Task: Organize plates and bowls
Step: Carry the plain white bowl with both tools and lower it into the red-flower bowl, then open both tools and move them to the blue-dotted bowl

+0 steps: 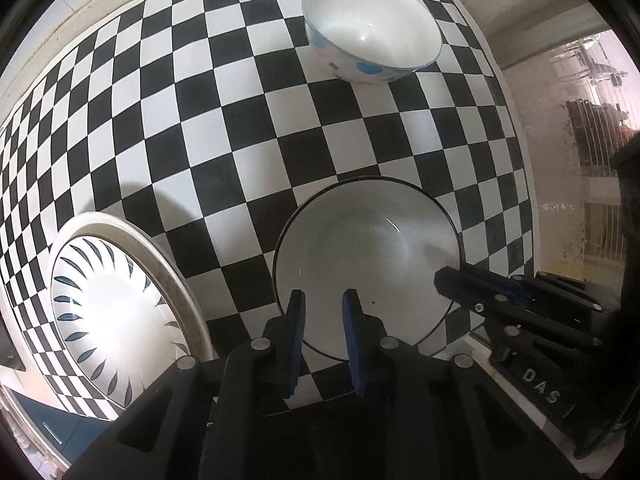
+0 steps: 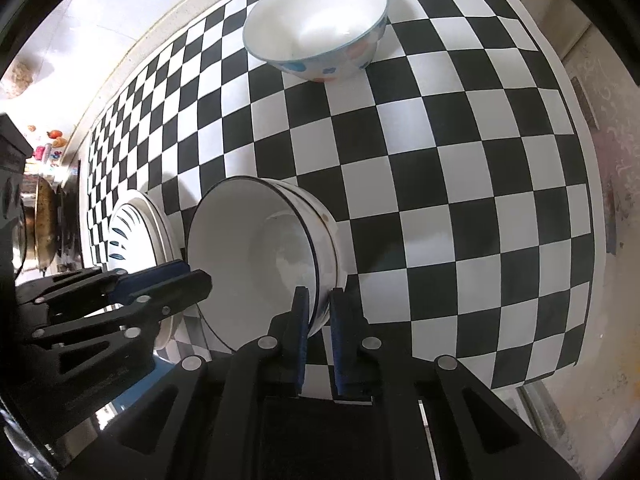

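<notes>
A white bowl with a thin black rim point(image 1: 368, 256) point(image 2: 248, 248) is gripped from two sides. My left gripper point(image 1: 324, 308) point(image 2: 196, 280) is shut on its near-left rim. My right gripper point(image 2: 320, 308) point(image 1: 444, 280) is shut on the rim at the opposite side. A second dark rim line shows just outside the bowl in the right wrist view; I cannot tell whether another bowl is nested under it. A white bowl with blue and orange spots point(image 1: 372, 28) point(image 2: 316, 28) stands farther back. To the left, a blue-leaf plate point(image 1: 116, 304) point(image 2: 128, 236) lies on a larger white plate.
A black-and-white chequered cloth point(image 1: 224, 128) point(image 2: 460, 184) covers the table. Its edge runs down the right side point(image 2: 584, 240), with floor beyond. A pan and cooker point(image 2: 44, 220) sit at the far left. A pale wall borders the back.
</notes>
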Motion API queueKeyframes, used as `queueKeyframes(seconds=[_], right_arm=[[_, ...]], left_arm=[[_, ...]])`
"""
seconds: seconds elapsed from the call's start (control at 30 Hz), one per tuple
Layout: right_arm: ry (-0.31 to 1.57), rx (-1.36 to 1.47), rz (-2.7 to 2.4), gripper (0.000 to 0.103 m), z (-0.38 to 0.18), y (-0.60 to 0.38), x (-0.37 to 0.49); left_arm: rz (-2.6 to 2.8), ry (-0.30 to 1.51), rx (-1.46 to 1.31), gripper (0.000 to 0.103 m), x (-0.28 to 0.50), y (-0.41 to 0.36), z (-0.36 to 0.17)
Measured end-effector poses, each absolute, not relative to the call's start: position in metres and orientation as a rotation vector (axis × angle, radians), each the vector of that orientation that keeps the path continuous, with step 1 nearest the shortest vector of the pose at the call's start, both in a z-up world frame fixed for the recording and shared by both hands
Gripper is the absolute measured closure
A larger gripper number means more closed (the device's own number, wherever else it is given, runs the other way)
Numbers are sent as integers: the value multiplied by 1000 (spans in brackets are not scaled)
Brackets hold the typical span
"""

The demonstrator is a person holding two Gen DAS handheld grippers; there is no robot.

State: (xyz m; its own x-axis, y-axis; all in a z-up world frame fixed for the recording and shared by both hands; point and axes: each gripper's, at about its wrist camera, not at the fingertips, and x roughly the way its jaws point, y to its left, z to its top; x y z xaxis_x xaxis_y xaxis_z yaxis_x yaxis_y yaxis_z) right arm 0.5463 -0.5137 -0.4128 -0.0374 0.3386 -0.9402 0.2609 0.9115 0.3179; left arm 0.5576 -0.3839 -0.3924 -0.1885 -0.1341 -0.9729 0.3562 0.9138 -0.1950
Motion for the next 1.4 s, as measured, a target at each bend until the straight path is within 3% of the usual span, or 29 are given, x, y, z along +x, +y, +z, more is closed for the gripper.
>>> queueKeyframes(seconds=[0.33, 0.6, 0.67, 0.7, 0.73, 0.8, 1.13, 1.4], right_arm=[[1637, 538, 76, 95, -425, -524, 545], [1542, 545, 47, 93, -392, -557, 571], [1522, 518, 34, 84, -386, -565, 585], [1515, 522, 31, 70, -384, -568, 590], [1505, 526, 25, 46, -383, -573, 597], [1484, 518, 16, 25, -380, -581, 611], [1459, 524, -45, 24, -390, -602, 677], [1524, 545, -83, 25, -434, -610, 715]], left_arm=[[-427, 1693, 172, 86, 559, -387, -392], [-356, 1538, 152, 84, 596, -387, -357], [-343, 1503, 139, 81, 612, -387, -352], [-336, 1491, 140, 81, 617, -388, -351], [-323, 1470, 145, 81, 626, -389, -349], [-302, 1443, 160, 81, 642, -393, -349], [-274, 1485, 138, 81, 708, -406, -379], [-296, 1585, 117, 81, 743, -425, -417]])
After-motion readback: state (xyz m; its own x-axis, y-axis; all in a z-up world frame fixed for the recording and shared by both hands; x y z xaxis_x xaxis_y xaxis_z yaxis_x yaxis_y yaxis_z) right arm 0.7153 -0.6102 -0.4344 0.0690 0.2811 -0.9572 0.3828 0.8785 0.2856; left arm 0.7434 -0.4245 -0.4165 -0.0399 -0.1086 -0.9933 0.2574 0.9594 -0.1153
